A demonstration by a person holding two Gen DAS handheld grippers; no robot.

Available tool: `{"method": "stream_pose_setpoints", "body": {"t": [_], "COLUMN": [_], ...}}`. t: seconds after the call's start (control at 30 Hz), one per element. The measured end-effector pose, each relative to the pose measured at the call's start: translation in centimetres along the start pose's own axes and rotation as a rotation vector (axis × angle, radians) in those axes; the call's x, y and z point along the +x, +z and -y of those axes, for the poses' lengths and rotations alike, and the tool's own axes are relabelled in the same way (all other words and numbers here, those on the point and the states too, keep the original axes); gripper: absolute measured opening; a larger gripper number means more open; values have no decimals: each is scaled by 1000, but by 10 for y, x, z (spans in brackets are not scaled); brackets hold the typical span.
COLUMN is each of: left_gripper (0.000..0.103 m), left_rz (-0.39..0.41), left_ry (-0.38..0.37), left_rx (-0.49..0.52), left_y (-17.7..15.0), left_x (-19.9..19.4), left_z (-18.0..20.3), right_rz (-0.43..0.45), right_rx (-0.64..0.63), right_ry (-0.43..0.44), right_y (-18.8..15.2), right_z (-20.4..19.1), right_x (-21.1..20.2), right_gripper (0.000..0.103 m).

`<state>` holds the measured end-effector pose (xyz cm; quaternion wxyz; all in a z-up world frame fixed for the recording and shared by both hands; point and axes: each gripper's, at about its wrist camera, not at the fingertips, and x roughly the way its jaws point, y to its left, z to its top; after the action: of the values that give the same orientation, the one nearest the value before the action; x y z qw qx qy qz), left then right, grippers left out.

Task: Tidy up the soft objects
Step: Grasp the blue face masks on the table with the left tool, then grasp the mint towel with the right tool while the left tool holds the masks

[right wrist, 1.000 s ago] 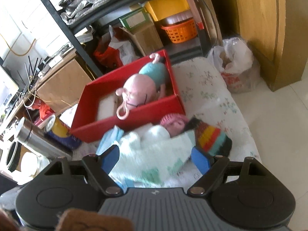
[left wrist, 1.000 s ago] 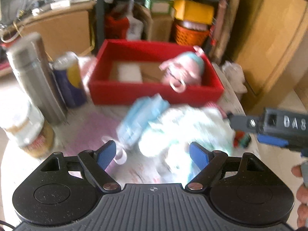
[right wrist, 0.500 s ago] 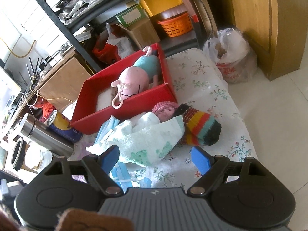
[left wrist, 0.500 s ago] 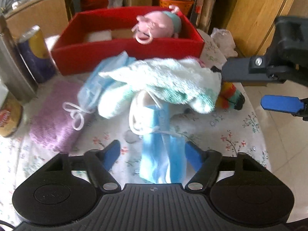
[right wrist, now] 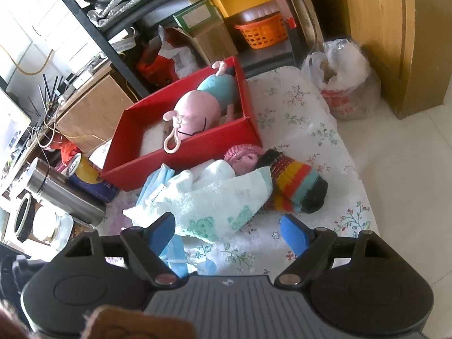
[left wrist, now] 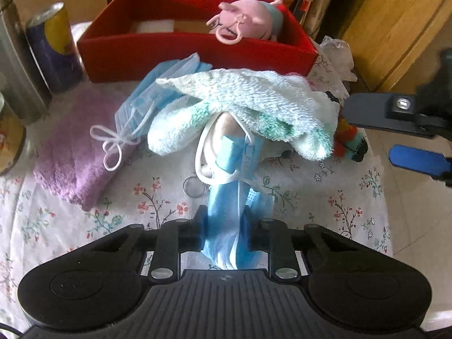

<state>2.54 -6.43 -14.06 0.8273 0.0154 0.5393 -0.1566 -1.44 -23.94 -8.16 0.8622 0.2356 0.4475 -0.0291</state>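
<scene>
The mask (left wrist: 226,214), a blue one, lies on the flowered cloth (left wrist: 158,197) in front of the towel (left wrist: 248,104), its far end tucked under the towel's edge. A second ago the left gripper (left wrist: 224,230) stood wide open above the heap; now it has come down and its jaws are closing, with the near end of the mask bunched between the pads. The right gripper (right wrist: 228,233) has kept its place, jaws open and nothing between them, hovering over the towel's near edge.

The towel drapes over a second mask (left wrist: 158,84) on its left and partly covers a pink knitted doll (right wrist: 244,158) and a striped sock (right wrist: 296,186) on its right. A purple cloth (left wrist: 73,147) lies left of the heap. Behind stands the red box (left wrist: 195,50), with a pink plush (left wrist: 248,19) inside. A can (left wrist: 53,45) and a steel flask (right wrist: 65,195) stand left of the box.
</scene>
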Motion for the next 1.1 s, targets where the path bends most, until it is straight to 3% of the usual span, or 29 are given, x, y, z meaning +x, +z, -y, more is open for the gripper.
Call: {"method": "stream_pose_setpoints", "body": {"t": [0.3, 0.5, 0.7, 0.8, 0.87, 0.97, 1.1], "left_gripper": [16, 16, 17, 17, 17, 18, 18], "left_rz": [18, 41, 27, 29, 31, 31, 30], "left_ry": [-58, -75, -80, -85, -85, -87, -92], "left_rx": [-27, -68, -67, -68, -76, -73, -62], "left_y": [-1, -2, -6, -5, -5, -5, -6], "left_x": [-38, -57, -58, -58, -59, -58, -59], "left_z": [-25, -48, -58, -61, -62, -60, -55], "right_rz": [-11, -81, -128, -170, -200, -211, -210], "right_rx": [24, 26, 111, 184, 225, 254, 248], "right_ry": [26, 44, 33, 90, 149, 217, 252], "right_y": [13, 8, 6, 4, 2, 0, -1], "right_z": [-12, -25, -23, -15, -9, -5, -3], "right_x": [8, 32, 63, 73, 76, 72, 65], "right_gripper": [61, 61, 61, 49, 29, 9, 0]}}
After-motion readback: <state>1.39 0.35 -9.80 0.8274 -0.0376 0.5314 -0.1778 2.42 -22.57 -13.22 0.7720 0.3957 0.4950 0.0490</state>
